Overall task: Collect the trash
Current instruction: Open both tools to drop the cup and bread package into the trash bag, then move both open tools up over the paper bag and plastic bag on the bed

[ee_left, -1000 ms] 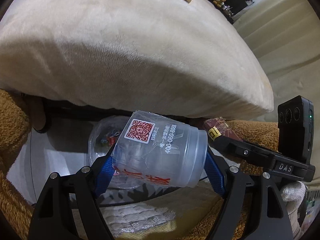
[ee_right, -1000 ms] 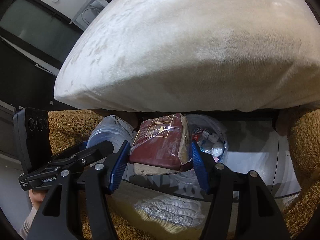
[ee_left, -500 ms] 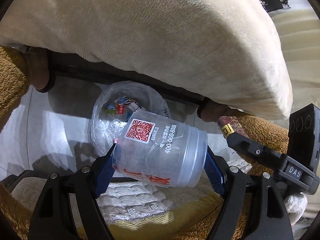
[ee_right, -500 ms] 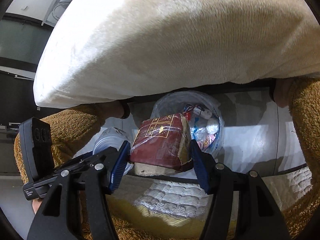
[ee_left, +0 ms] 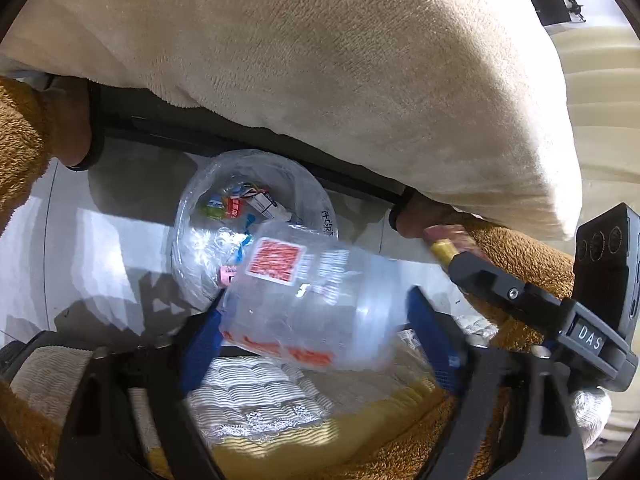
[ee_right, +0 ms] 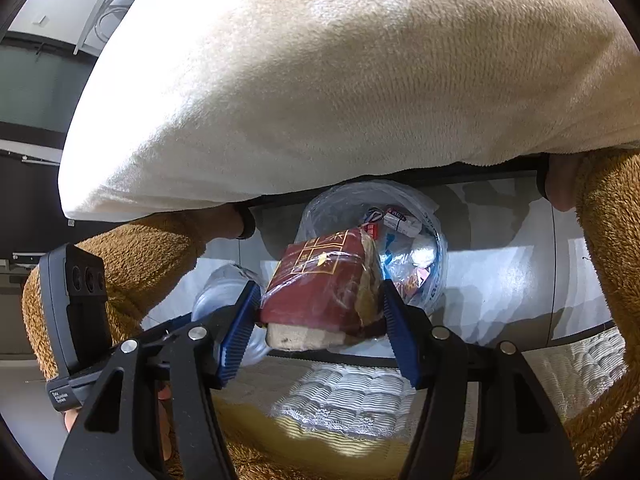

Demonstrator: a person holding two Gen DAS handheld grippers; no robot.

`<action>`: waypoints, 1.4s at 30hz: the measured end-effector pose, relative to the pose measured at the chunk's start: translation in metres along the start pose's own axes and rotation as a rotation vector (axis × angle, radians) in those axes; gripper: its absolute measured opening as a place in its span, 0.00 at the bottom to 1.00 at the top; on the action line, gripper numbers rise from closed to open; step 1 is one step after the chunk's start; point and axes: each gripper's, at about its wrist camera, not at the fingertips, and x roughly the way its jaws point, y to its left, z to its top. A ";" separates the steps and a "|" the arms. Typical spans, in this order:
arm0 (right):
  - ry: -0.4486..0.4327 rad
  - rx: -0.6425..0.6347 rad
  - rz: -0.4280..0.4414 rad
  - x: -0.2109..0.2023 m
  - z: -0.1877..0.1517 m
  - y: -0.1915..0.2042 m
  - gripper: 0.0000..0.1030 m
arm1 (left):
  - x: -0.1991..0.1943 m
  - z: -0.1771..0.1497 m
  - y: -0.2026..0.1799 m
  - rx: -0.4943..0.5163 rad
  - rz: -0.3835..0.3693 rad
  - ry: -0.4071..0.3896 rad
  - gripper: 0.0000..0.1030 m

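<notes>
Left claw just opened, clear QR-labelled plastic cup loose between pads. Right claw widening around maroon wrapped packet, grip uncertain.

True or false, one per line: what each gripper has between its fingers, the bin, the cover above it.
1. A clear cup with a red QR label is between the left gripper's fingers. True; its jaws have just been opening.
2. The right gripper has a green bottle between its fingers. False: a red wrapped packet; its jaws have just been opening too.
3. The bag-lined bin already holds trash. True.
4. A dark blue blanket hangs above the bin. False: the blanket is cream.
</notes>
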 end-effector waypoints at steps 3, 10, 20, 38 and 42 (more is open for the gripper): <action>-0.010 0.026 0.003 -0.004 0.002 -0.005 0.66 | -0.001 0.001 0.004 -0.025 -0.002 -0.007 0.89; -0.019 0.013 0.008 -0.007 0.001 -0.006 0.66 | -0.008 0.000 0.000 -0.005 0.012 -0.039 0.89; -0.083 -0.063 0.014 -0.027 -0.013 0.005 0.66 | -0.035 -0.011 -0.013 0.096 -0.039 -0.125 0.89; -0.552 -0.335 0.047 -0.125 -0.025 0.038 0.66 | -0.134 -0.017 -0.062 0.419 -0.090 -0.492 0.89; -0.601 -0.360 0.023 -0.139 0.005 0.044 0.66 | -0.150 -0.001 -0.066 0.436 -0.068 -0.533 0.89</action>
